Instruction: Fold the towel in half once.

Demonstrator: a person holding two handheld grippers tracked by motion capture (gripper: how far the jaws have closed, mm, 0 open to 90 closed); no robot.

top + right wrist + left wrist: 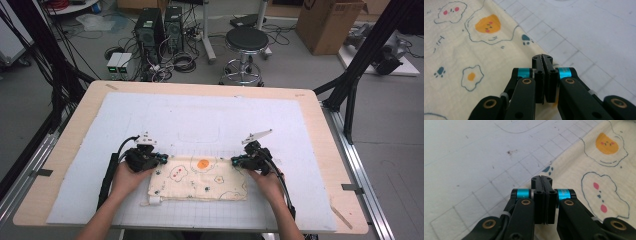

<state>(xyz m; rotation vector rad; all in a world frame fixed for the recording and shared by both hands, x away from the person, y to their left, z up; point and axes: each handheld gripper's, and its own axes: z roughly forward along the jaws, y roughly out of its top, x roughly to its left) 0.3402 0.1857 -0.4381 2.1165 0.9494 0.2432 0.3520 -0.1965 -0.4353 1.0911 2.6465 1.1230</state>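
Flat on the white gridded mat (200,120) that covers the wooden table (325,145) lies a cream cloth (200,180) printed with fried eggs and paw marks, near the person's edge. The left gripper (161,158) sits at the cloth's upper left corner and the right gripper (235,161) at its upper right corner. Both pairs of jaws are pressed fully together at the cloth's edge, but whether any fabric is pinched between them cannot be told.
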